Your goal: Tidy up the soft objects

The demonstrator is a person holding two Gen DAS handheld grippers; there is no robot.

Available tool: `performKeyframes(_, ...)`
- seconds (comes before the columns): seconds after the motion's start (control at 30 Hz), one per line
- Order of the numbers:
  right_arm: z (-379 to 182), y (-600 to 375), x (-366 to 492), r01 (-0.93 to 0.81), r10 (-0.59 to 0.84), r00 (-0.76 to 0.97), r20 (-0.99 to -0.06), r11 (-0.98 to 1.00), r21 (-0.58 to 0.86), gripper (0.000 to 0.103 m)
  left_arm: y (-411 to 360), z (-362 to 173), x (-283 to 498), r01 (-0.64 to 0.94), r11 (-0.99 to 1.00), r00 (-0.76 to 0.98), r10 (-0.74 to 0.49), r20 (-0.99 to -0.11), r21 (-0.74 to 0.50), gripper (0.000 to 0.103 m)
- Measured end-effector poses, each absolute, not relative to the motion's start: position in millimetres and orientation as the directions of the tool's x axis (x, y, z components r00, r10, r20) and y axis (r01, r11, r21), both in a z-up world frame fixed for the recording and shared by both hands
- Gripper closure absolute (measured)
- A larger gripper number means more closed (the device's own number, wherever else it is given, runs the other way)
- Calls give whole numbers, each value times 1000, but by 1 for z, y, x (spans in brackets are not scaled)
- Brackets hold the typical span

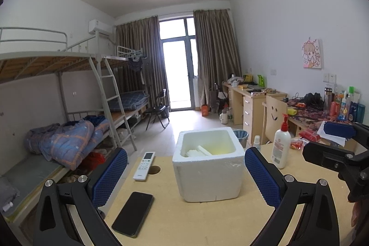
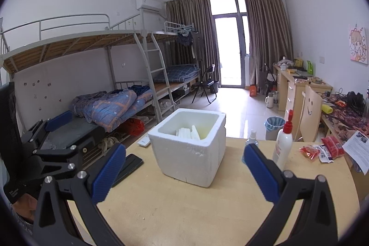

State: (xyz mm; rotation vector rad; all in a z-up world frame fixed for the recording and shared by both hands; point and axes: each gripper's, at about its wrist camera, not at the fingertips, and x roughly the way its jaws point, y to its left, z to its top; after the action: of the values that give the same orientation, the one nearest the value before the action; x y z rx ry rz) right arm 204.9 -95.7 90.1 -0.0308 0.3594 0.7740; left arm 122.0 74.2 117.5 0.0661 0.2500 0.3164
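A white foam box (image 1: 207,174) (image 2: 191,153) stands open-topped in the middle of the wooden table (image 1: 207,225) (image 2: 184,211). White foam pieces (image 1: 198,151) (image 2: 186,132) lie inside it. My left gripper (image 1: 185,176) is open, its blue pads either side of the box and nearer to me, holding nothing. It also shows at the left of the right wrist view, left gripper (image 2: 66,133). My right gripper (image 2: 184,173) is open and empty too, short of the box. In the left wrist view the right gripper (image 1: 327,142) hangs at the right edge.
A black phone (image 1: 133,213) (image 2: 129,167) and a white remote (image 1: 144,166) lie left of the box. A lotion bottle (image 1: 281,146) (image 2: 283,144), a small spray bottle (image 2: 252,137), red packets (image 2: 332,146) and a paper sheet (image 2: 357,149) sit to the right. Bunk beds are beyond.
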Motion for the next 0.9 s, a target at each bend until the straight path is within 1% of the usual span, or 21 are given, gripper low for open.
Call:
performKeyframes(0.17, 86, -103, 193, -689, 676, 670, -305, 720, 81, 0, 72, 114, 110, -294, 952, 926, 306, -221, 87, 1)
performKeyframes(0.33, 75, -111, 183, -685, 673, 675, -301, 724, 81, 0, 70, 104, 99, -289, 955, 931, 297, -213, 69, 1)
performKeyframes(0.53, 65, -122, 164, -684, 678, 683, -271, 724, 87, 0, 64, 87, 80, -274, 959, 941, 283, -188, 71, 1)
performKeyframes(0.7, 45, -126, 153, -684, 680, 684, -264, 724, 91, 0, 61, 71, 68, -276, 958, 941, 287, -180, 82, 1)
performKeyframes(0.9, 24, -134, 140, -684, 689, 680, -248, 719, 124, 0, 59, 47, 55, -279, 959, 941, 283, -183, 49, 1)
